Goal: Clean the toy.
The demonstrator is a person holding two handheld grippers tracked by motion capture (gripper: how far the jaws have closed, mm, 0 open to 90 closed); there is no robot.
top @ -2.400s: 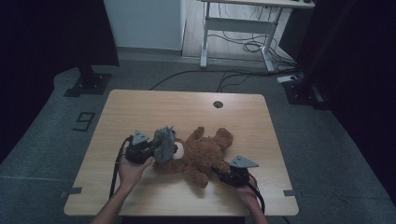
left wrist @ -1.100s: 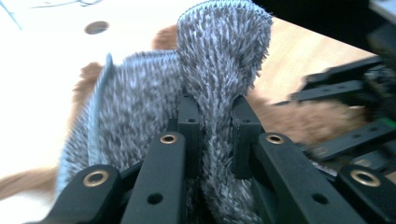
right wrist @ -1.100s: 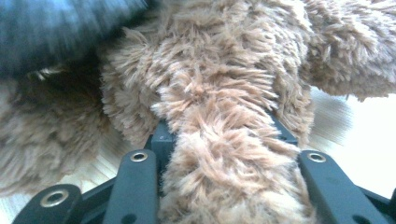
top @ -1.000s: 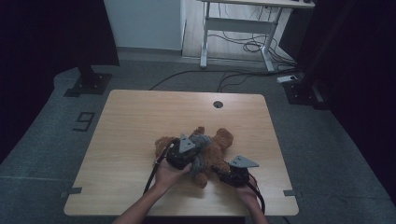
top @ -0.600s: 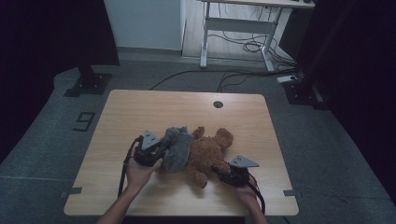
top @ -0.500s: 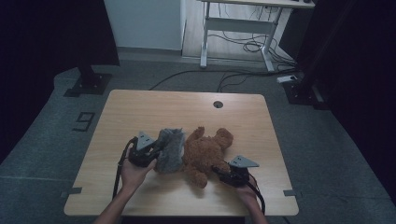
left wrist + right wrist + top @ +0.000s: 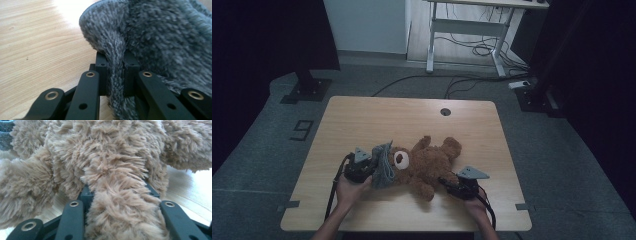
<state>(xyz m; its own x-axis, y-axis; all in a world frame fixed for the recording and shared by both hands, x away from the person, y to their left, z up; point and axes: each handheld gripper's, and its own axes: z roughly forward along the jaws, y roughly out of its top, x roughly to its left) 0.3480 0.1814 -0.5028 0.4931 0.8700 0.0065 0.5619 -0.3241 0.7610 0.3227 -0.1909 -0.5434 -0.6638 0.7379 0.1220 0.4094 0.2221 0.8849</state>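
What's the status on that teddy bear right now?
Left hand-held gripper shut on grey knit hat. Right hand-held gripper clamps teddy bear limb. Nothing in the way.

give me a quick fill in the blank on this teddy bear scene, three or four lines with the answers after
1. The left gripper is shut on a grey knitted ____.
2. The right gripper is shut on a limb of the brown ____.
3. The teddy bear lies on a ____ table.
4. The grey hat sits right beside the bear's ____.

Missing words: hat; teddy bear; wooden; head

- The room is dark around the table (image 7: 362,120).
- Bright glare washes out the wood in both gripper views.
- Close fur looks soft and blurry.
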